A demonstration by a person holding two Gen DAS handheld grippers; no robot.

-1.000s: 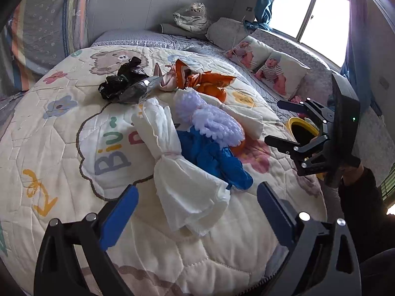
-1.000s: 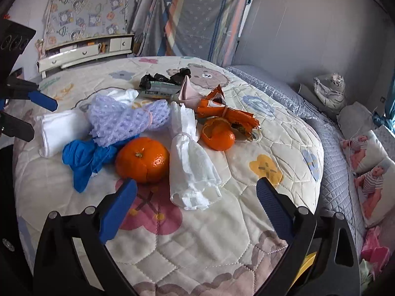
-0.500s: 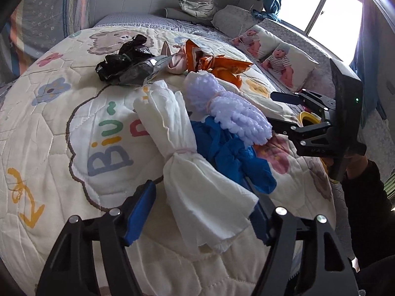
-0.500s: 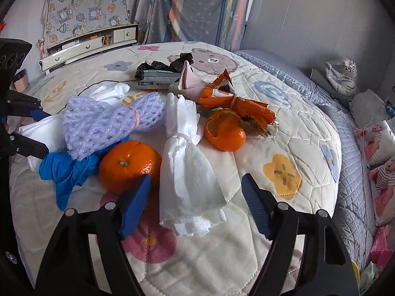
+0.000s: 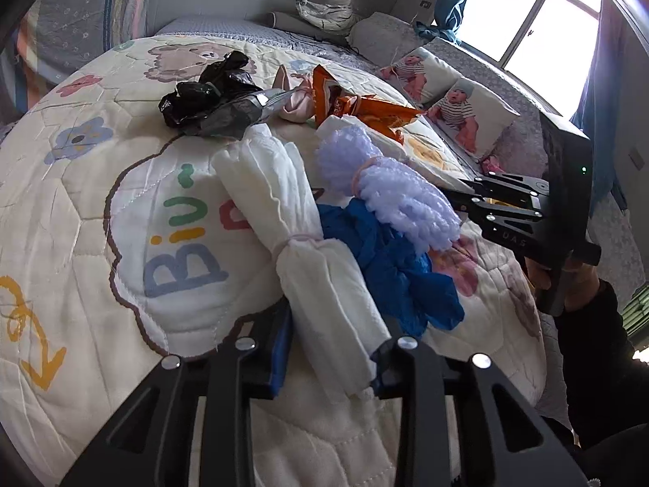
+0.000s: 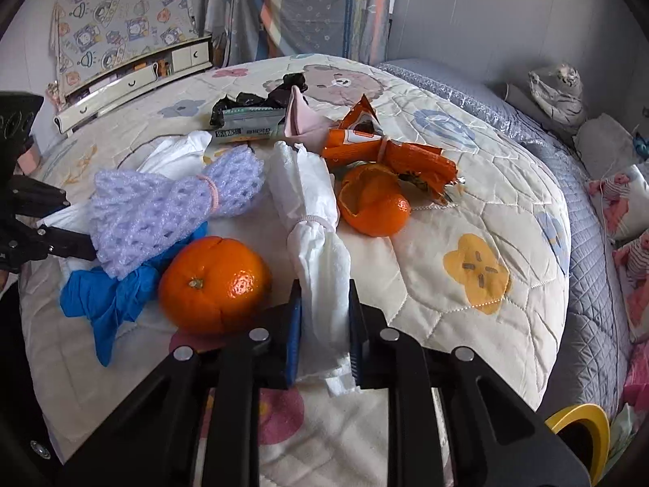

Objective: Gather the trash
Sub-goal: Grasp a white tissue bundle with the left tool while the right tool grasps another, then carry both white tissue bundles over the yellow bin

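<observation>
Trash lies on a quilted bed. My left gripper [image 5: 330, 351] is shut on the near end of a white tied tissue bundle [image 5: 284, 211]. My right gripper [image 6: 324, 324] is shut on the near end of a second white tied bundle [image 6: 310, 199]. Beside them lie a purple foam net [image 6: 170, 207], a blue glove [image 6: 109, 296], a whole orange [image 6: 213, 284], a peeled orange [image 6: 371, 203], an orange snack wrapper [image 6: 389, 150], a black bag [image 5: 211, 93] and a pink scrap [image 6: 300, 117]. The right gripper also shows in the left wrist view [image 5: 462, 199].
A yellow-rimmed bin [image 6: 580, 434] stands on the floor beside the bed at the lower right. Baby-print pillows [image 5: 458, 105] and a grey quilt lie along the window side. A white drawer unit [image 6: 134, 81] stands beyond the bed.
Both grippers moved forward and down and closed, each on the near end of a white bundle. The other trash has not moved.
</observation>
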